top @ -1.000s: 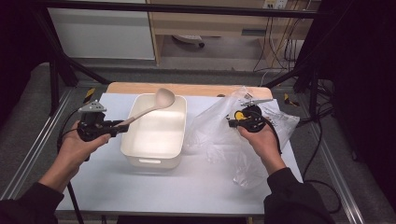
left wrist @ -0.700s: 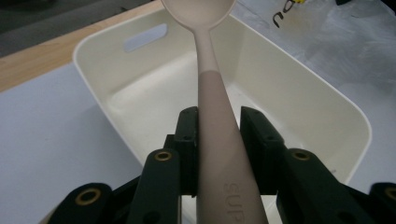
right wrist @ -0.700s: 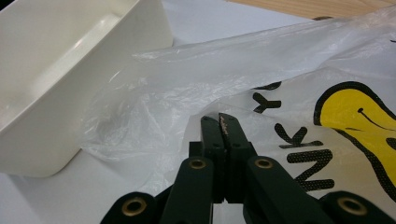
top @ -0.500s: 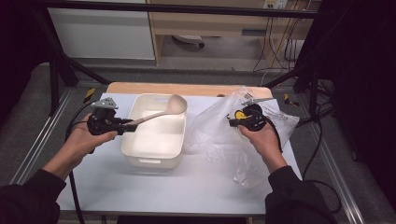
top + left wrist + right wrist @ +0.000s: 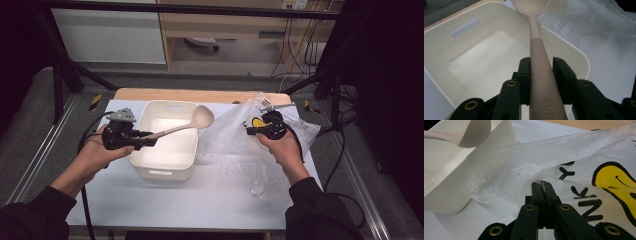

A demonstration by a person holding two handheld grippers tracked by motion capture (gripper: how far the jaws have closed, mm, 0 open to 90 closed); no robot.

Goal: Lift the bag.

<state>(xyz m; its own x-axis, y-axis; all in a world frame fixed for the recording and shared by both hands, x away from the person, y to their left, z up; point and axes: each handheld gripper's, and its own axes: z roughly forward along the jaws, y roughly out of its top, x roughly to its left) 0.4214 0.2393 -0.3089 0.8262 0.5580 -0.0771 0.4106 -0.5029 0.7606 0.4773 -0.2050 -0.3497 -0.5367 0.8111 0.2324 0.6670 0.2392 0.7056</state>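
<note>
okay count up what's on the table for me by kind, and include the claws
Spoon: 1
Bin: 1
Plastic bag: 1
Claws: 2, left claw, right claw
Total: 5

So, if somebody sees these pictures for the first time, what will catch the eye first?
Probably the long beige ladle, which the left gripper clamps by the handle so that its bowl hangs above the far right corner of the white tub in the middle of the table. Next comes the clear plastic bag with a yellow smiley print, lying right of the tub, where the right gripper pinches its film between shut jaws.
</note>
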